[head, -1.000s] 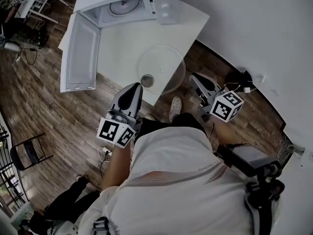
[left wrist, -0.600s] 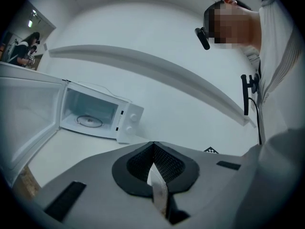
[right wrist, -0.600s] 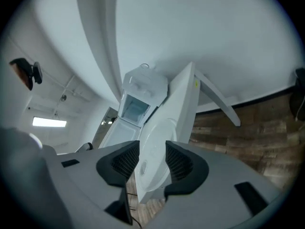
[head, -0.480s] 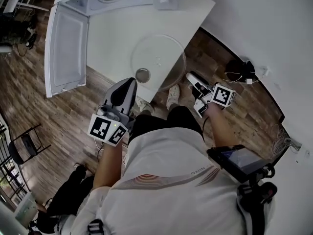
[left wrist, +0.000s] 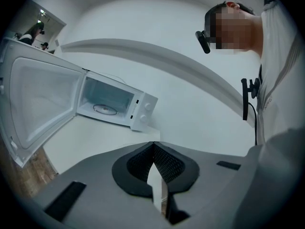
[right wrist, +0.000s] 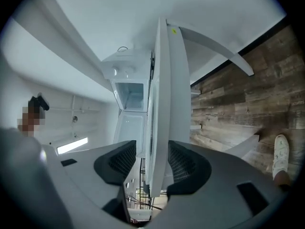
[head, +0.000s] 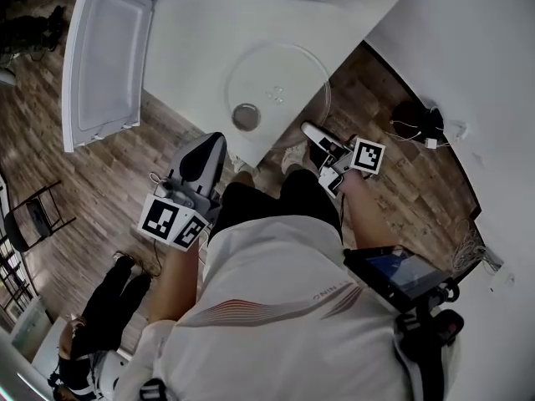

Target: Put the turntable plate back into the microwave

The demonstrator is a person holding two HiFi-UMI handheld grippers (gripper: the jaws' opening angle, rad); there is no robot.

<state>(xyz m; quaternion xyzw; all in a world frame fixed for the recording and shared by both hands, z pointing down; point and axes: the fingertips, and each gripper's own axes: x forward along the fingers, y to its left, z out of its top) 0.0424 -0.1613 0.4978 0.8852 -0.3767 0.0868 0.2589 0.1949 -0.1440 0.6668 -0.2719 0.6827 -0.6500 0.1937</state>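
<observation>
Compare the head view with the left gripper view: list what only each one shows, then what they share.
Only the head view: the glass turntable plate lying on the white table by its edge, and a dark screen device at the person's waist. Only the left gripper view: the microwave's cavity with the roller ring on its floor, and the control knobs. Both: the open microwave door, the table and the left gripper, its jaws together.

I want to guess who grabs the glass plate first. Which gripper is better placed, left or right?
Probably right. The right gripper has just been opening its jaws, and the table edge beside the glass plate stands between them. The left gripper is shut.
</observation>
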